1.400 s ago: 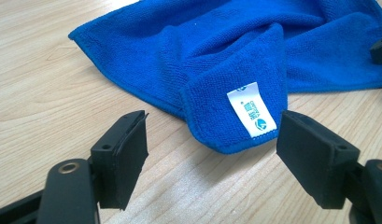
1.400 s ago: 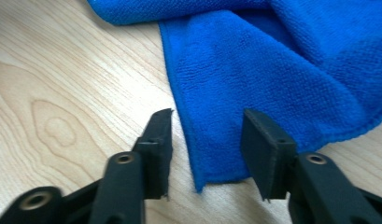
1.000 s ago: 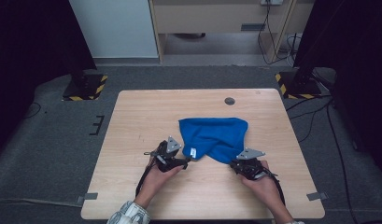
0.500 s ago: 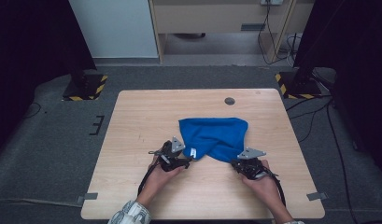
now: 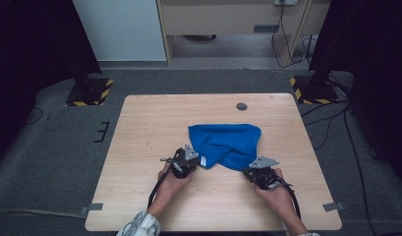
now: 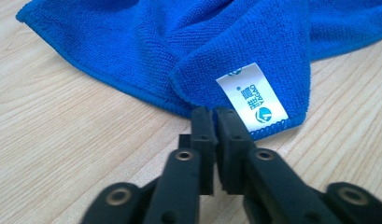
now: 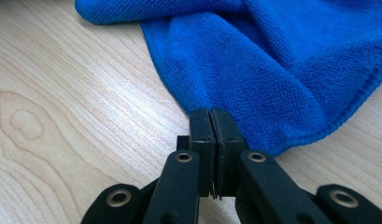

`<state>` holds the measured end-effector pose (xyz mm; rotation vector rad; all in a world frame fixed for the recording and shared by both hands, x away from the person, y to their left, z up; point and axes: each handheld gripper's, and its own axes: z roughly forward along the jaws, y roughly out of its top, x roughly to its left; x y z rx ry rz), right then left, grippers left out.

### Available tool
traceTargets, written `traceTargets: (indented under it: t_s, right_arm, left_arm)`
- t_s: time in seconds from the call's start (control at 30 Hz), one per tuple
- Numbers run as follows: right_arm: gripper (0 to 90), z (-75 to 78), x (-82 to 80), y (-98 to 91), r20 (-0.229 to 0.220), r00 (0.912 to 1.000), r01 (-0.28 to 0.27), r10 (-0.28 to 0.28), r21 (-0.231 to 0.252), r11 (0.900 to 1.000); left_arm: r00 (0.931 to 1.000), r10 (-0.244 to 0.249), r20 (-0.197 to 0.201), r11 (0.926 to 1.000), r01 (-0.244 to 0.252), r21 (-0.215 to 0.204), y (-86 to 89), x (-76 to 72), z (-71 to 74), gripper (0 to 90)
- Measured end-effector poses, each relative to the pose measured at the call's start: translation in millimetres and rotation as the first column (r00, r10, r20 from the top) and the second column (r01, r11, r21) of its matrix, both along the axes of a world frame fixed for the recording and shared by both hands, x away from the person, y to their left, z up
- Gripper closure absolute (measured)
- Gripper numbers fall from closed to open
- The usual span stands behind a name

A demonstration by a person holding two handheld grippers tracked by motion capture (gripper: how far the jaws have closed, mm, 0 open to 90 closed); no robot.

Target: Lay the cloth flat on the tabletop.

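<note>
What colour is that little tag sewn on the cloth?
The tag is white with blue printing, on a blue cloth. The left gripper view shows it best.

**Soft cloth, grained wood, matt black plastic**

The blue cloth (image 6: pixel 146 51) is showing a nubby, matt microfibre pile with a stitched hem, and its white label (image 6: pixel 251 95), at centre right of the left gripper view, is looking like smooth woven fabric with a slight sheen. The table (image 7: pixel 62 116) is presenting pale wood grain with a smooth, lightly glossy finish. The left gripper (image 6: pixel 214 114) and right gripper (image 7: pixel 210 114) are showing matt black plastic jaws with dull metal rivets.
</note>
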<state>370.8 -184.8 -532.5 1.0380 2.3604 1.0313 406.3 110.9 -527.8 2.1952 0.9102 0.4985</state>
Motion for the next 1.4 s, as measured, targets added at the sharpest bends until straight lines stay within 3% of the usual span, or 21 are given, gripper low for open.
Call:
traceTargets:
  t_s: [0.3, 0.6, 0.77, 1.03, 1.4]
  right_arm:
    - [88.6, 1.2, -0.8, -3.0, 0.013, 0.9999, -0.002, 0.002, -0.001, 1.0]
    - [88.6, 9.9, -3.8, -32.2, 0.009, 0.9999, 0.004, -0.005, 0.046, 0.9989]
    - [88.5, 18.7, -10.5, -45.5, 0.021, 0.9997, 0.014, -0.015, 0.079, 0.9968]
    - [88.4, 17.3, -21.6, -56.6, 0.002, 1.0, -0.007, 0.007, 0.048, 0.9988]
    - [88.4, 18.9, -29.7, -42.2, 0.008, 0.9979, -0.064, 0.064, 0.021, 0.9977]
  left_arm:
    - [0.9997, 0.009, 0.024, 0.9998, -0.009, -0.018, 3.5, -3.8, 9.6, 88.6]
    - [0.9991, 0.041, 0.009, 0.9987, -0.04, -0.031, 20.8, -7.2, 20.4, 88.7]
    - [0.9996, 0.029, 0.005, 0.9991, -0.029, -0.03, 26.2, -12.4, 23.9, 88.7]
    - [0.9995, -0.03, -0.007, 0.9994, 0.031, 0.018, 27.5, -26.9, 24.6, 88.7]
    - [0.9997, -0.001, -0.025, 0.9999, 0.001, 0.016, 45.7, -24.7, 22.8, 88.8]
